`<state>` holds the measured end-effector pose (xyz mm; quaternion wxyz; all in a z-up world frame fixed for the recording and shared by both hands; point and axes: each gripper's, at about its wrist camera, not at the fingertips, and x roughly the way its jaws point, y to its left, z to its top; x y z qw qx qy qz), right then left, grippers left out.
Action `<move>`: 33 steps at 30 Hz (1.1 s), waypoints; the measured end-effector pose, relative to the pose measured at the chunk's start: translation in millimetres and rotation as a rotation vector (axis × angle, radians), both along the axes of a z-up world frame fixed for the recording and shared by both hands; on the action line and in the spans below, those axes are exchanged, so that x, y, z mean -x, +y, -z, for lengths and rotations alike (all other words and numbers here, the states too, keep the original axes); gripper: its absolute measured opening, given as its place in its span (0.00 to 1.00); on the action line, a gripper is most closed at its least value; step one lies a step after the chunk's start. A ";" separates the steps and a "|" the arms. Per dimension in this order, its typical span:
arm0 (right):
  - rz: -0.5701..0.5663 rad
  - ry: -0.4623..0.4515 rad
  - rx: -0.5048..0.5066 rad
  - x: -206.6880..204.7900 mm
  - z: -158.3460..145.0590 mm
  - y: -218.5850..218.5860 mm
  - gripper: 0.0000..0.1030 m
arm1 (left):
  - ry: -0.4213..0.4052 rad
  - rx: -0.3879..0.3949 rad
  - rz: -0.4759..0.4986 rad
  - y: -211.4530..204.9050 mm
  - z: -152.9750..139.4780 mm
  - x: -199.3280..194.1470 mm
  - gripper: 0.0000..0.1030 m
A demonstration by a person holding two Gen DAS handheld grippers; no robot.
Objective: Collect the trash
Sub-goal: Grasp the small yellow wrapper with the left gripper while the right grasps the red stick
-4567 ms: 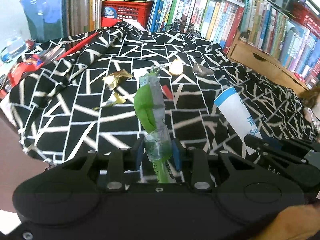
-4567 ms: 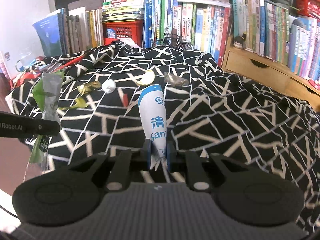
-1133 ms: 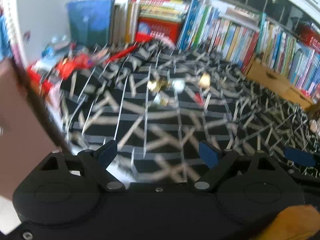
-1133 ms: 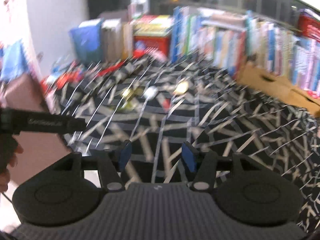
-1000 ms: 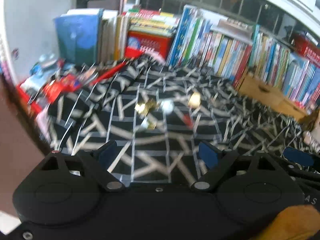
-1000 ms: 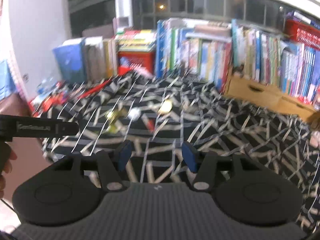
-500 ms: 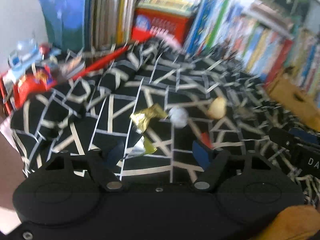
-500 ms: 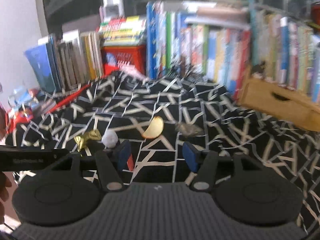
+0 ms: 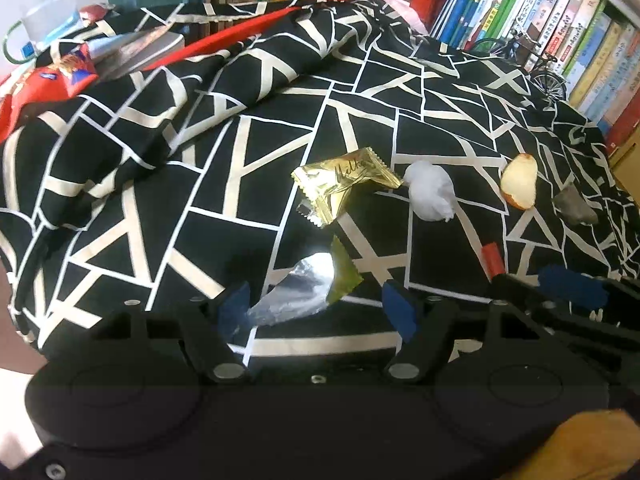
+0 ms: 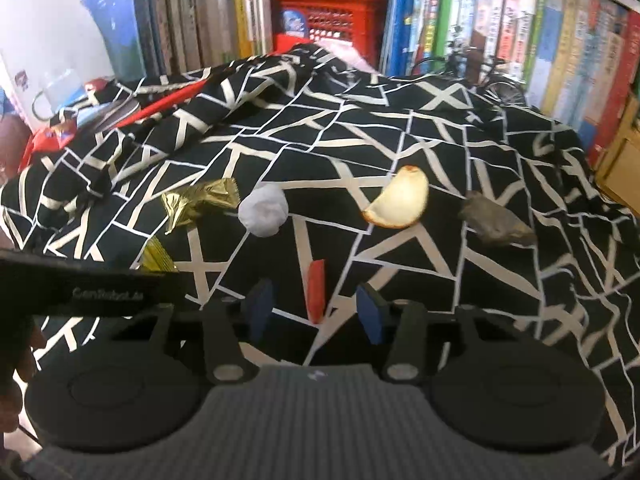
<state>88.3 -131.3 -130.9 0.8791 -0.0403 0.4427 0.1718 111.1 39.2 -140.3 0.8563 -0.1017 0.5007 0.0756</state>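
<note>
Both jaws open: left gripper (image 9: 316,304) straddles silver wrapper (image 9: 298,292), light and crinkly, pinch mid-body; right gripper (image 10: 316,310) straddles stiff red scrap (image 10: 316,290).

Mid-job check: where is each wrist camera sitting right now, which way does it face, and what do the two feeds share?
Left wrist: on the left gripper, low over the patterned cloth, facing the bookshelf; open fingers frame a silver-green wrapper.
Right wrist: on the right gripper, same heading; open fingers frame a red scrap; a hand shows at left.
Shared: gold wrapper, white wad, apple slice.
</note>
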 end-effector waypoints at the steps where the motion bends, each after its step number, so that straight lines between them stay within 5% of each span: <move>1: -0.006 0.003 0.003 -1.6 1.7 0.7 0.59 | 0.003 0.003 -0.001 0.0 1.2 -2.7 0.69; 6: -0.013 0.029 0.011 -8.2 11.8 3.5 0.47 | -0.001 0.000 0.034 -6.2 2.1 -9.9 0.61; 11: -0.006 0.039 0.017 -9.6 16.2 2.9 0.30 | -0.001 0.001 0.044 -11.0 -0.4 -12.2 0.30; 13: -0.008 0.037 0.015 -9.5 15.8 2.0 0.25 | -0.008 -0.001 0.038 -13.0 -1.1 -11.7 0.30; 16: -0.019 0.035 0.016 -9.9 15.2 1.0 0.16 | -0.016 0.001 0.045 -16.1 -2.0 -11.0 0.13; 33: 0.013 0.030 -0.007 -6.3 5.4 -8.6 0.13 | -0.076 -0.058 0.114 -35.3 -28.6 2.5 0.12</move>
